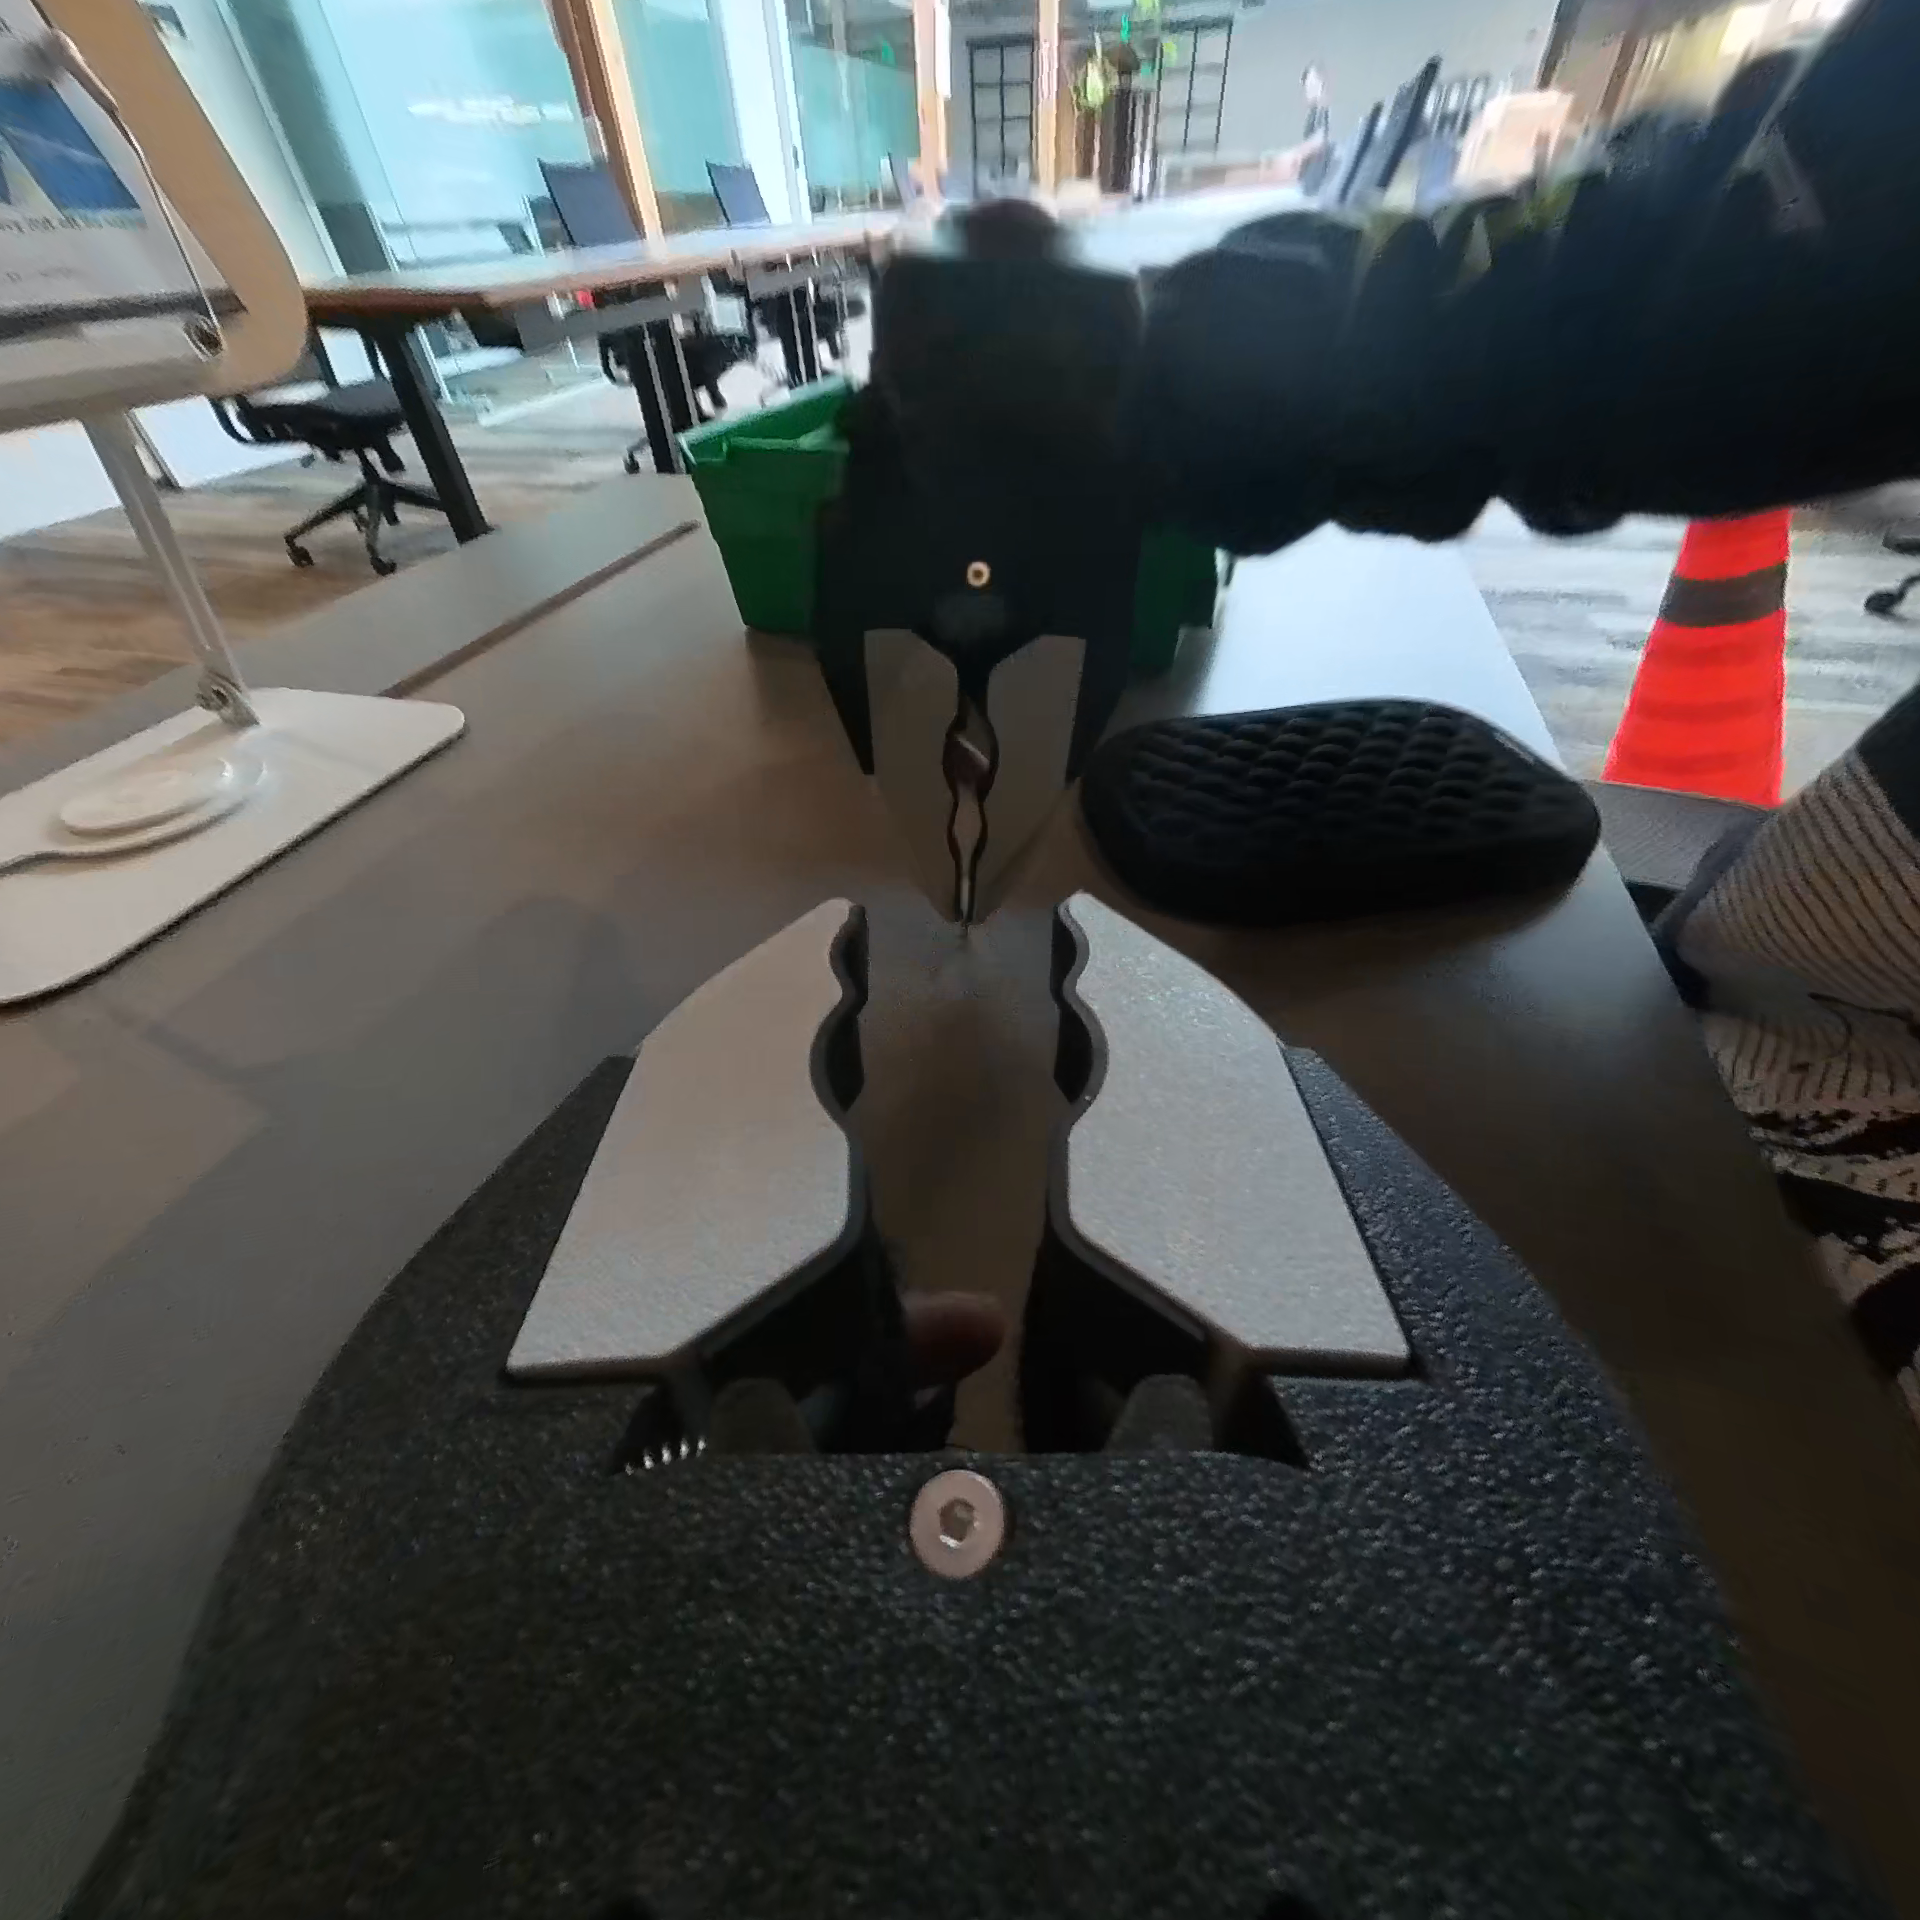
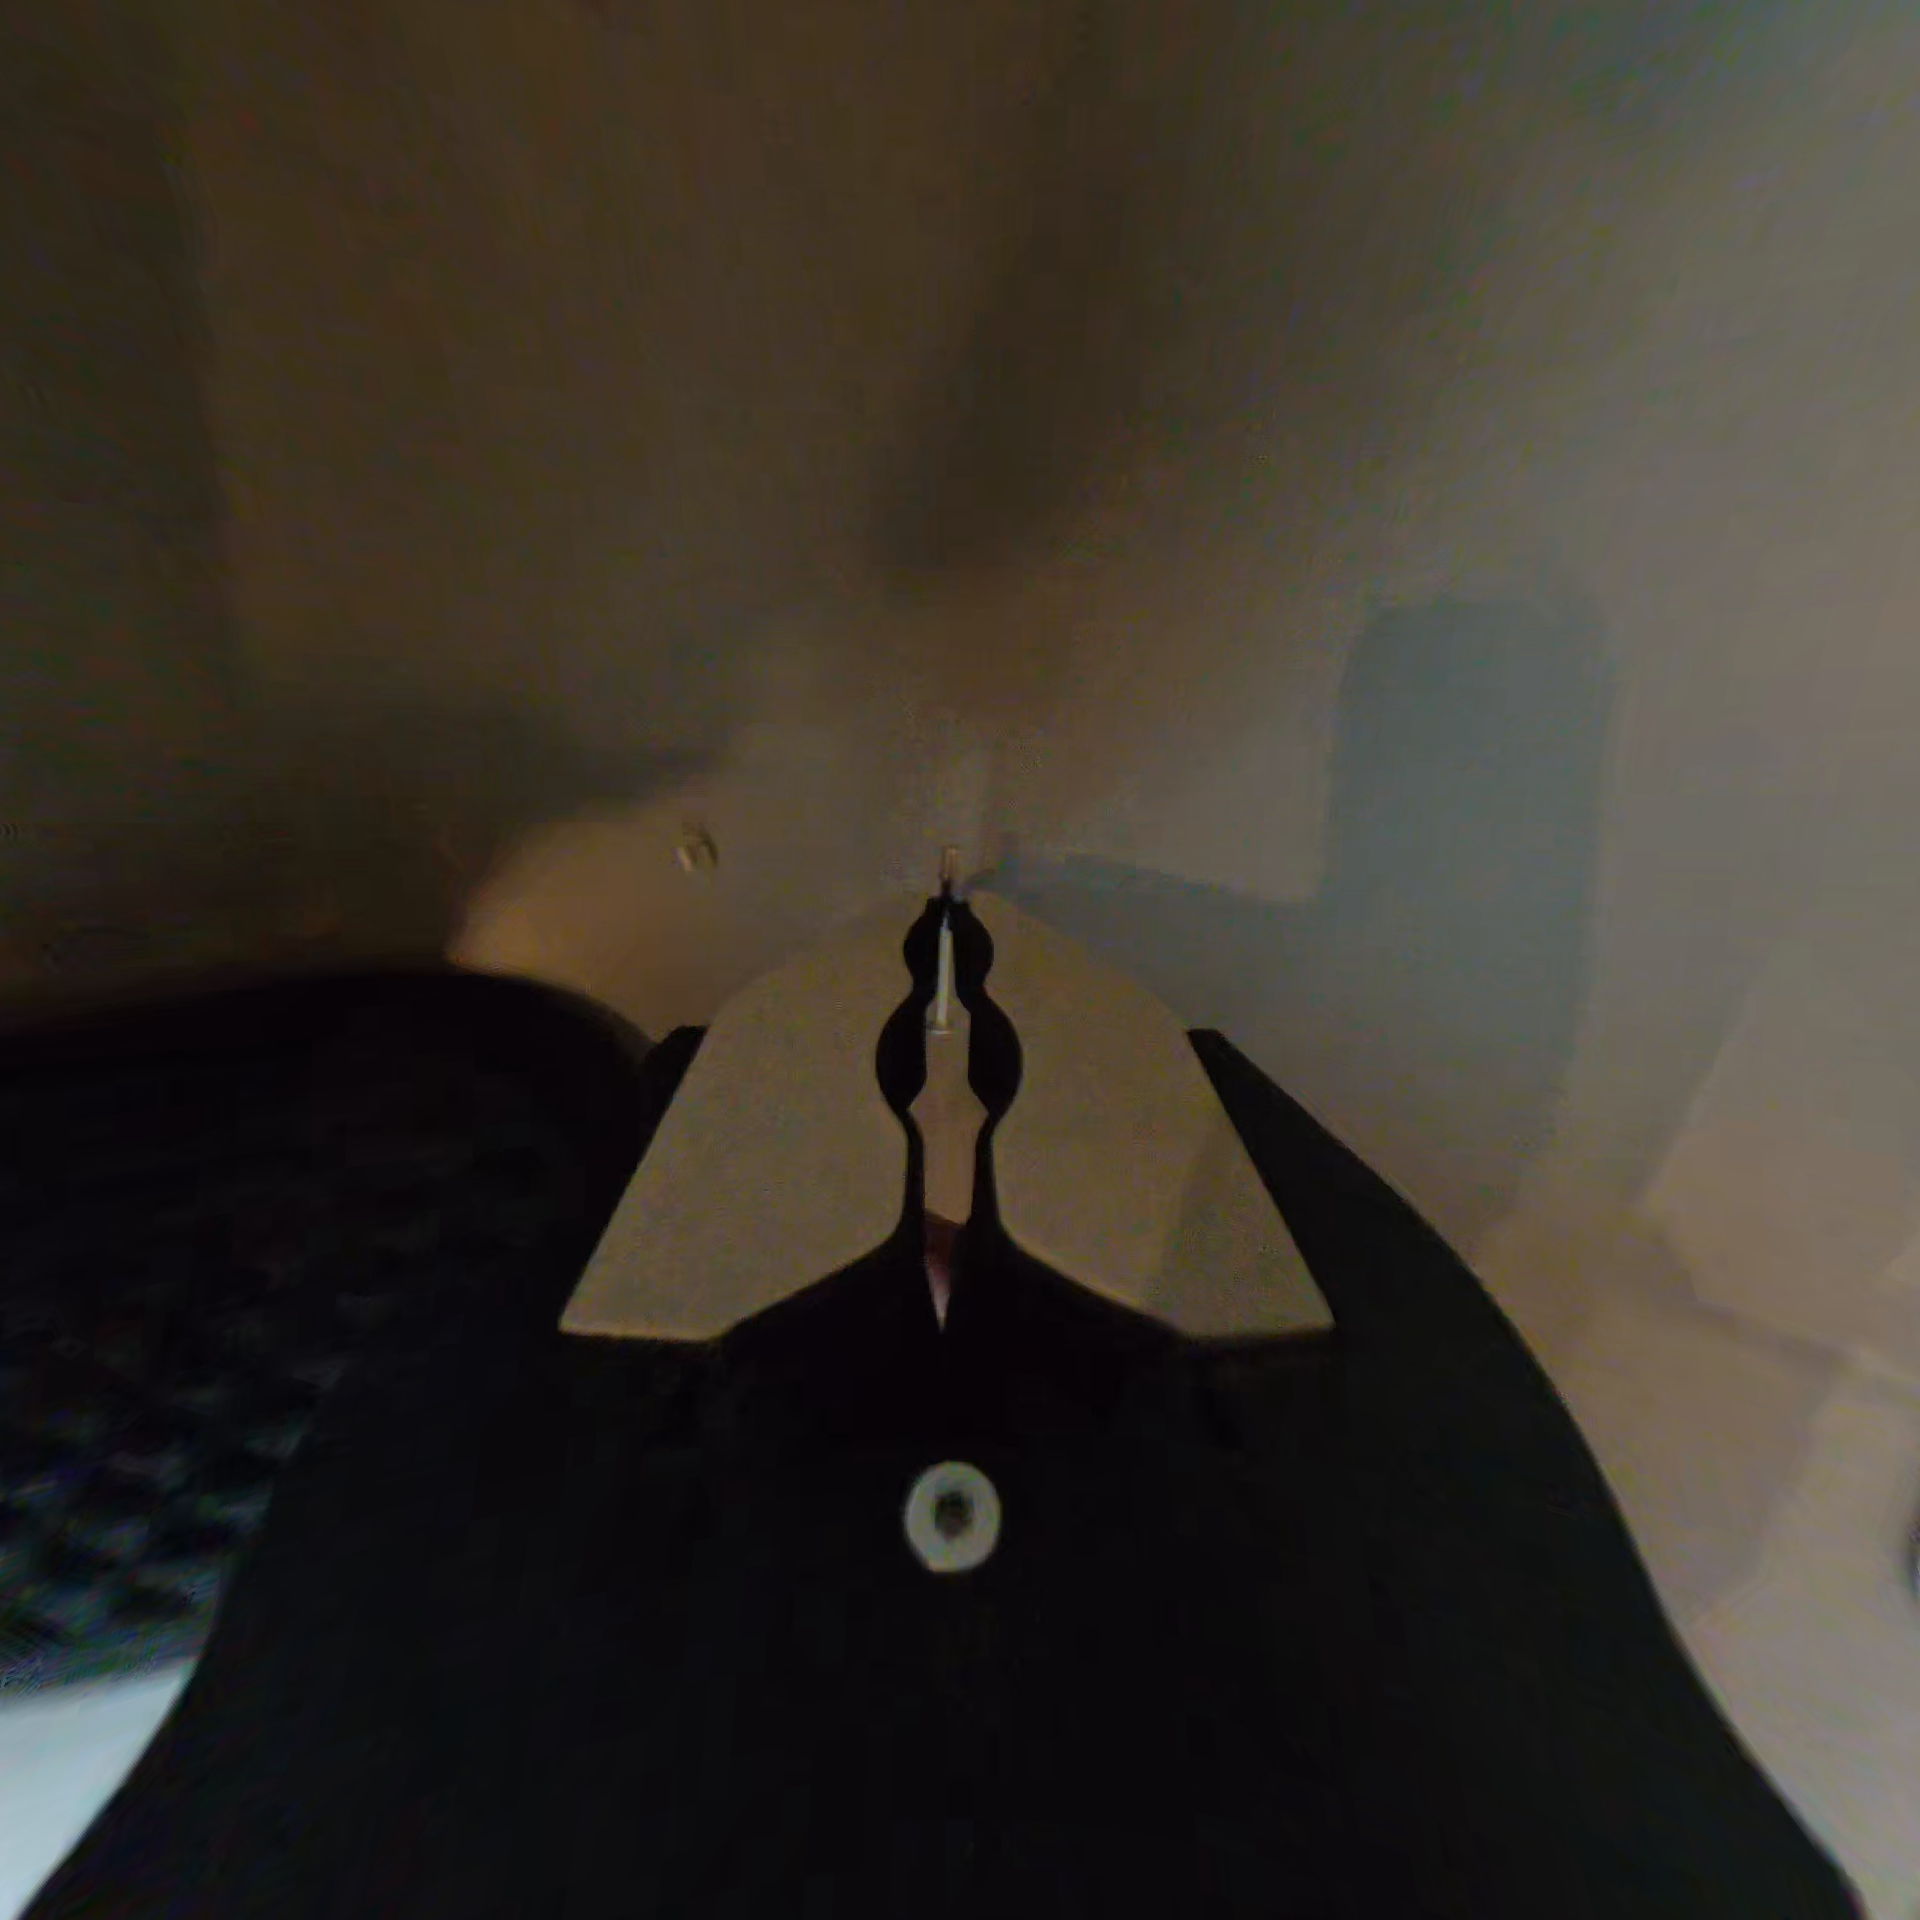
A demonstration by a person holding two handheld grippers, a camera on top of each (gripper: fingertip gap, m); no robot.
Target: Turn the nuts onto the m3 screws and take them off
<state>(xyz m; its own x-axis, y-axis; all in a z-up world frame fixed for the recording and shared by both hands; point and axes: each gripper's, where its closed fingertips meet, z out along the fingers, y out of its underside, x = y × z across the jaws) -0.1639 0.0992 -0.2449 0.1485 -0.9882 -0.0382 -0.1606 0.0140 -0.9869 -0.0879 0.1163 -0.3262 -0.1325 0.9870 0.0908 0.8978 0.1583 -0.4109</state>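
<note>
My right gripper (image 2: pixel 945 914) is shut on a thin silver m3 screw (image 2: pixel 943 971). The screw lies along the slit between the pads, and its end sticks out past the tips just above the brown table (image 2: pixel 1143 520). A small nut (image 2: pixel 694 847) lies on the table to the left of the tips. In the left wrist view the right gripper (image 1: pixel 966 904) points down at the table (image 1: pixel 520 831), right in front of my left gripper (image 1: pixel 958 971). My left gripper is open, with nothing between its fingers (image 1: pixel 847 997).
A black padded wrist rest (image 1: pixel 1340 800) lies right of the grippers and also shows in the right wrist view (image 2: pixel 260 1195). A green bin (image 1: pixel 769 499) stands behind. A white stand base (image 1: pixel 208 790) is at the left. An orange cone (image 1: pixel 1714 644) stands beyond the table's right edge. About 11 centimetres separates my left fingertips from my right.
</note>
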